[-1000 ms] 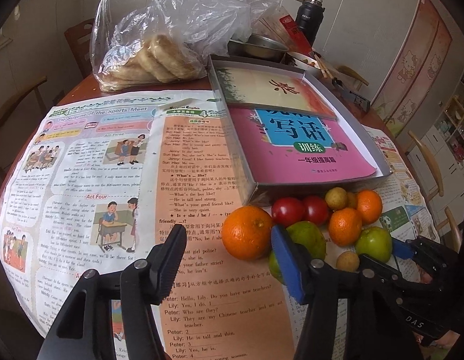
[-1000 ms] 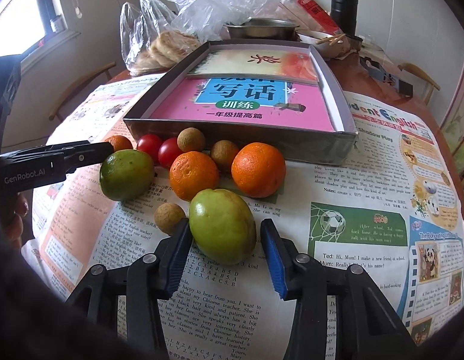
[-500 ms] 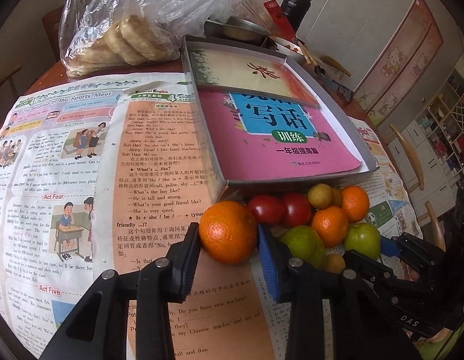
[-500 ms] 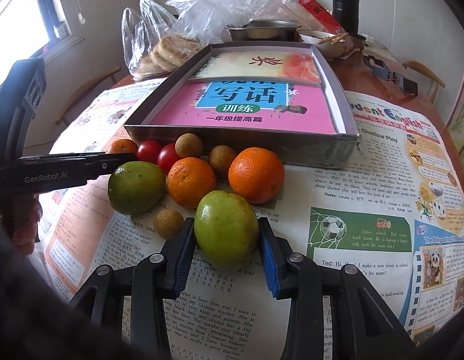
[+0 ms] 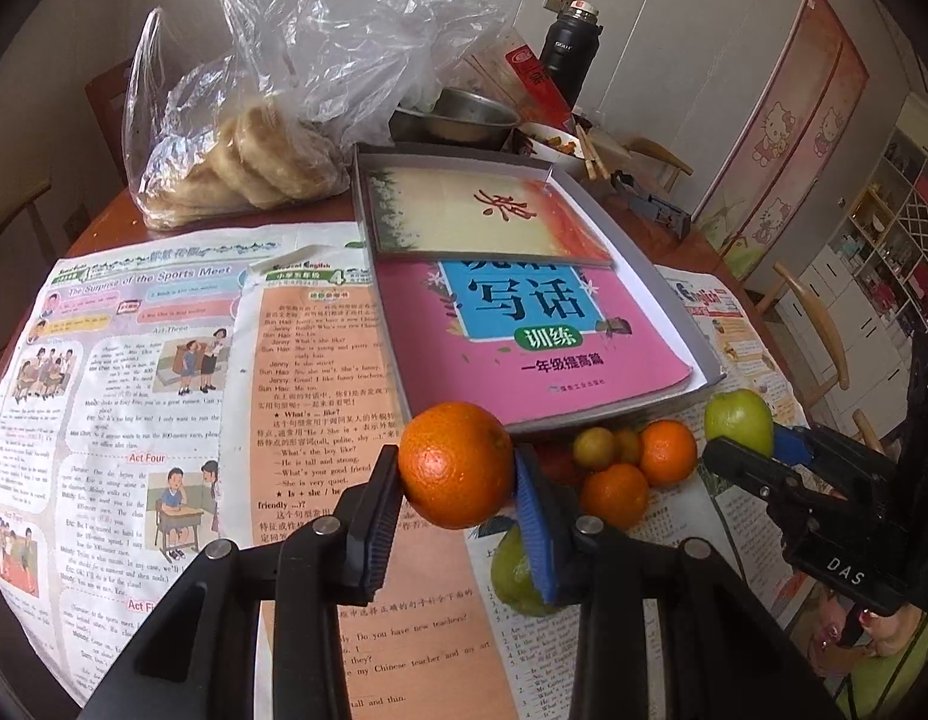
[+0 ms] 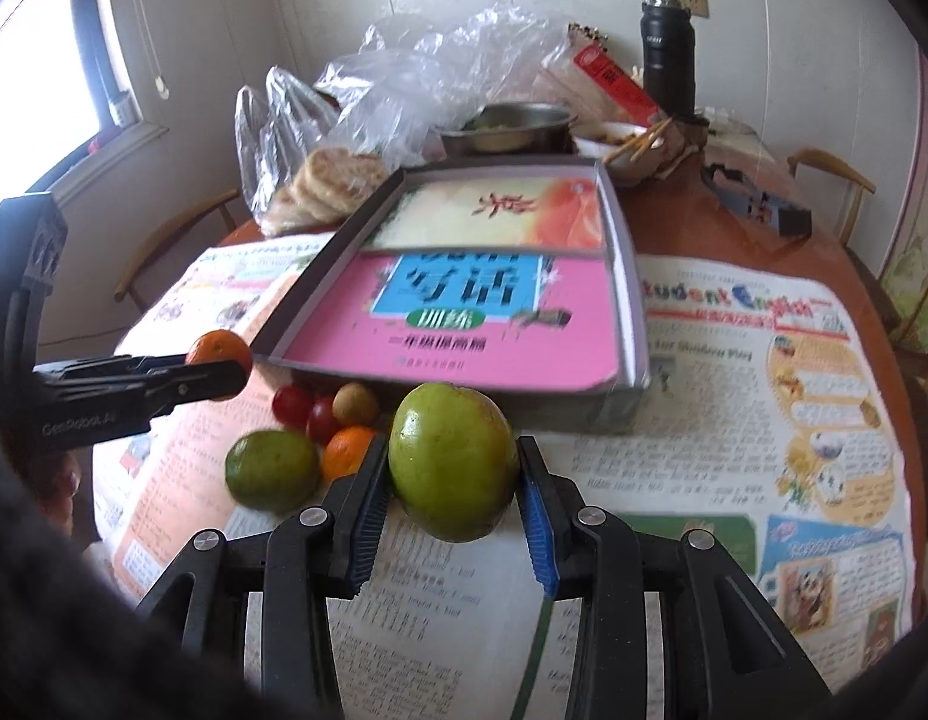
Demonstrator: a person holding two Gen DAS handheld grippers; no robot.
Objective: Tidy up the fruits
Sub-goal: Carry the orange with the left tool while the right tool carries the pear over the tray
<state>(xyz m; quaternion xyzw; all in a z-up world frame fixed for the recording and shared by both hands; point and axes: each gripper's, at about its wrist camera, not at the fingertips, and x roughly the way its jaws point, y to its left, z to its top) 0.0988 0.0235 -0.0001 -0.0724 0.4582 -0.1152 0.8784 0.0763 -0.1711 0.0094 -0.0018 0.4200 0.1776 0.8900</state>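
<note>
My left gripper (image 5: 458,480) is shut on a large orange (image 5: 456,463) and holds it above the newspaper. My right gripper (image 6: 453,480) is shut on a green apple (image 6: 452,461), also lifted; it shows in the left wrist view (image 5: 738,420) too. On the newspaper below lie a green citrus (image 6: 270,469), two red tomatoes (image 6: 292,405), a small orange (image 6: 347,447) and small brown fruits (image 6: 356,403). Just behind them is a shallow grey box (image 5: 673,294) holding a pink book (image 5: 523,336).
A plastic bag of flatbreads (image 5: 248,156), a metal bowl (image 5: 469,114), a bowl with chopsticks (image 5: 559,141) and a black thermos (image 5: 568,48) stand at the back of the round table. Wooden chairs (image 5: 817,330) surround it.
Both grippers closed on their fruit and lifted: the left raised the orange, the right raised the green apple off the newspaper.
</note>
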